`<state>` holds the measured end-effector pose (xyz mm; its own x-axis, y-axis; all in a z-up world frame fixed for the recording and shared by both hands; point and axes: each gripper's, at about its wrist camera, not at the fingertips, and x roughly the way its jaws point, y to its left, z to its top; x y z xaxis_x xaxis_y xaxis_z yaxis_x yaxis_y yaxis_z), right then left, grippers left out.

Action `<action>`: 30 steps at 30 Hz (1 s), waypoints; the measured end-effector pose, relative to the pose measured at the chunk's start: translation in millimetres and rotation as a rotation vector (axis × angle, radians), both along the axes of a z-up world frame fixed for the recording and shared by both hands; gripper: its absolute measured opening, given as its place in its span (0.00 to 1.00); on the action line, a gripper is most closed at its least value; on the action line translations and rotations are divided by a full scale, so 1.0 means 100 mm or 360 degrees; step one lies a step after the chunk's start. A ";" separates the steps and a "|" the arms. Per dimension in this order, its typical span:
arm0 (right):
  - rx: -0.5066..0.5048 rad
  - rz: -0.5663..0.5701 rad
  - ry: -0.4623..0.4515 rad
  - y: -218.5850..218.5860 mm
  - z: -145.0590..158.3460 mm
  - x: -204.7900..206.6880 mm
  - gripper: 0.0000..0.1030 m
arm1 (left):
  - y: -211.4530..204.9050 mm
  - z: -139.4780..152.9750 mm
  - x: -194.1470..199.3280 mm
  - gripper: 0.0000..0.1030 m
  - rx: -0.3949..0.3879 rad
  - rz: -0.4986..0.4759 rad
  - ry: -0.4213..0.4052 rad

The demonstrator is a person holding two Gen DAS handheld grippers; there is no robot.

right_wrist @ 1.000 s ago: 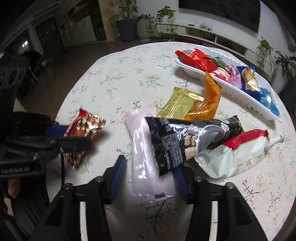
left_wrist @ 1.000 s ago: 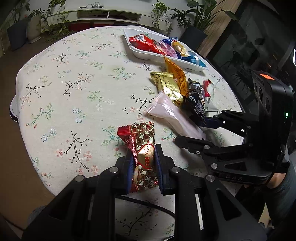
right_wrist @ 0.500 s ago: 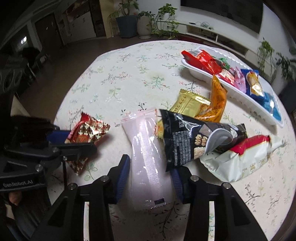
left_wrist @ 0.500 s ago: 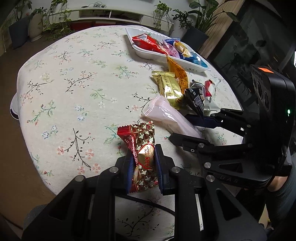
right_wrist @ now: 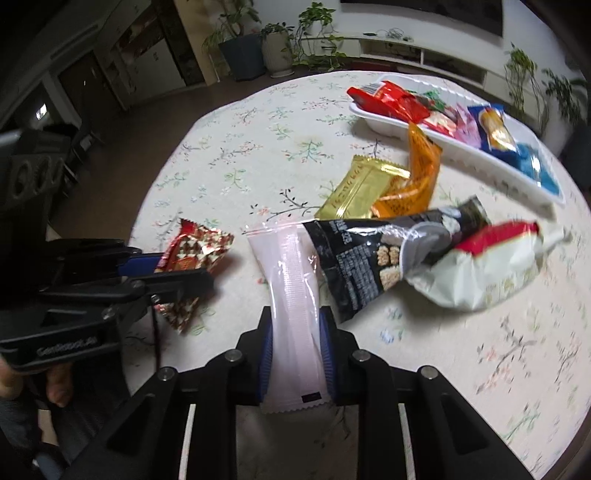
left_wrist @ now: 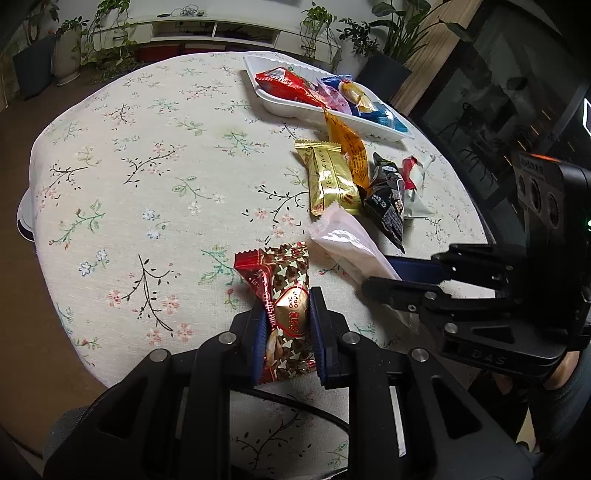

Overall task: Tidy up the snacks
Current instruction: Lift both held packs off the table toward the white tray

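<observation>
Round table covered by a cream cloth printed with small floral sprigs (left_wrist: 155,177), taken as landmark. Beyond its far edge: long low white shelf unit (left_wrist: 207,31) against the wall, open compartments, a tangle of cables on top. Grey-white plant pot with trailing green foliage (left_wrist: 66,61) on the floor to the far left of the table, a dark pot (left_wrist: 33,70) just beside it. More leafy plants (left_wrist: 321,33) behind the table's far right. Brown floor (left_wrist: 18,192) to the table's left. Right wrist view: dark blue planter (right_wrist: 242,61) and pale pot (right_wrist: 277,53) beyond the table, dark cabinets (right_wrist: 147,66) further left.
</observation>
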<state>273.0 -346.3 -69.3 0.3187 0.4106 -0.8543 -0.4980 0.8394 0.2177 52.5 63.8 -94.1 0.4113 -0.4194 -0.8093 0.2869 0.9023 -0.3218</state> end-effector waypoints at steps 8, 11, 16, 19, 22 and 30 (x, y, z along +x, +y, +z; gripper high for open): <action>0.0247 -0.0083 0.0025 -0.26 0.24 -0.17 0.24 | 0.00 0.11 -0.02 0.18 -0.0038 -0.0002 -0.0033; 0.0340 -0.0130 0.0024 -0.42 0.35 -0.19 0.24 | -0.03 0.16 -0.01 0.18 -0.0056 -0.0004 -0.0046; 0.0508 -0.0195 0.0056 -0.67 0.50 -0.15 0.24 | -0.08 0.24 0.03 0.18 -0.0072 -0.0014 -0.0065; 0.0618 -0.0197 0.0100 -0.76 0.54 -0.13 0.24 | -0.12 0.29 0.05 0.18 -0.0084 -0.0025 -0.0072; 0.0653 -0.0182 0.0132 -0.77 0.52 -0.13 0.24 | -0.16 0.29 0.05 0.18 -0.0077 -0.0033 -0.0070; 0.0691 -0.0245 0.0150 -0.93 0.44 -0.11 0.24 | -0.15 0.28 0.07 0.18 -0.0090 -0.0027 -0.0060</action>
